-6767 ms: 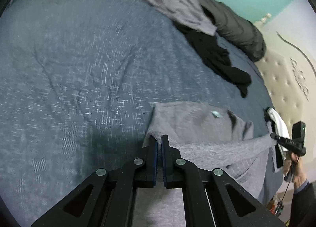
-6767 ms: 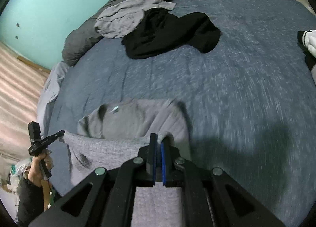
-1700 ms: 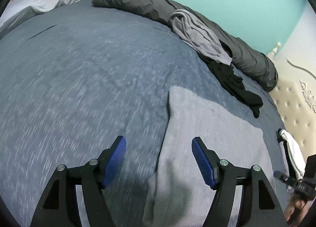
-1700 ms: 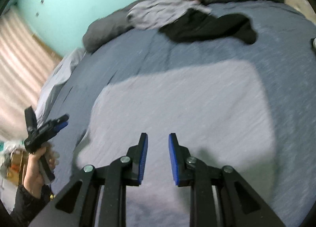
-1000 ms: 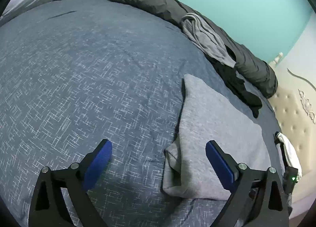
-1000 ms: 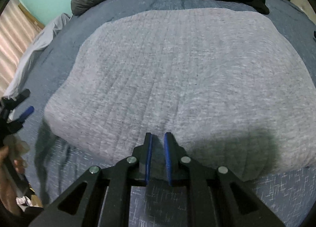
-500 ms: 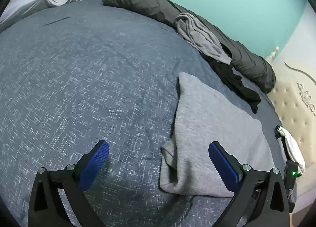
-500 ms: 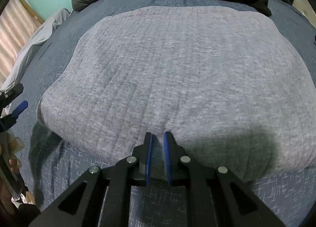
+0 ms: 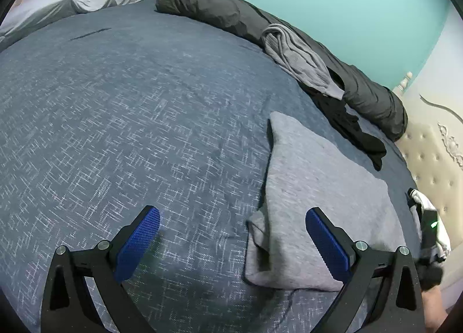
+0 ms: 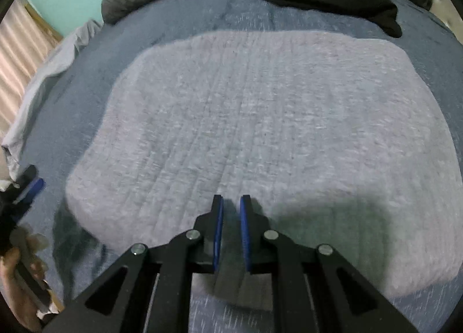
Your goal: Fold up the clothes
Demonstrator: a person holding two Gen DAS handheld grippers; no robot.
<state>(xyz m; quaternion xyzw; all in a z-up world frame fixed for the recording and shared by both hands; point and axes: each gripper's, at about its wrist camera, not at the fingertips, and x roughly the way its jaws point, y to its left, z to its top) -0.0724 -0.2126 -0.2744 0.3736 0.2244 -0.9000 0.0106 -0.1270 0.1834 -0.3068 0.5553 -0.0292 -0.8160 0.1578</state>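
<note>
Grey knit garment (image 9: 318,188) folded flat, long axis toward the headboard, left tool (image 9: 231,234) spread wide, right tool (image 10: 231,217) nearly clenched, empty

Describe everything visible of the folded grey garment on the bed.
The grey garment is a heathered, faintly ribbed knit folded into a rough rectangle, lying flat on the blue bedspread. Its near left corner is bunched, layers showing. The right gripper, nearly closed, is at its near edge; whether it pinches the fabric is unclear.
</note>
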